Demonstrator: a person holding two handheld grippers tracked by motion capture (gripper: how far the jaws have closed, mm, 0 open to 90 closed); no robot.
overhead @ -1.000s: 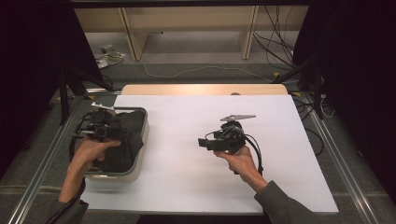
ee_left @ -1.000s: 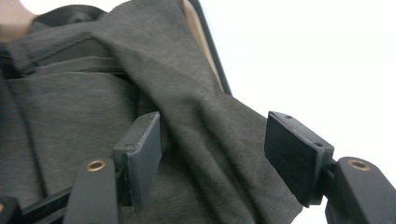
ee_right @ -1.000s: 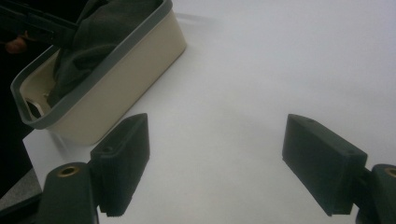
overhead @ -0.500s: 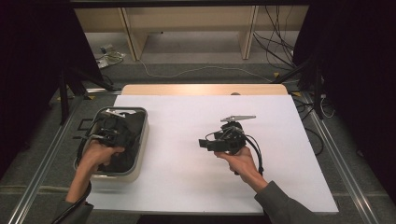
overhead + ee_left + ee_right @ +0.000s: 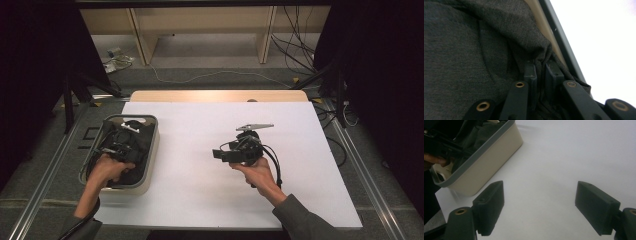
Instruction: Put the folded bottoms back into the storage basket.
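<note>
Pinching a fold of the dark grey cloth [image 5: 474,50] is what we are doing with the left gripper [image 5: 541,75], down inside the beige tub [image 5: 150,150] at the near left of the white table [image 5: 310,200]. Its jaws have just been closing and are now nearly together, with a ridge of fabric caught between the pads right beside the tub's grey rim [image 5: 564,42]. To do this step well, we are judging that the lift ought to go straight up, so the cloth is not dragging over the rim and tipping the tub. A thin pinch like this may slip, so we are favouring a slow pull and are watching whether the fold is holding.

Our right gripper [image 5: 240,152] is hovering over the middle of the table, jaws standing wide apart with nothing between them and pointing left toward the tub [image 5: 486,162].

For moving room, we are seeing bare white surface between the tub and the right hand [image 5: 257,175], and more on the far side. The tub is sitting close to the table's left and near edges, so we are planning any carry rightward, away from those edges.
</note>
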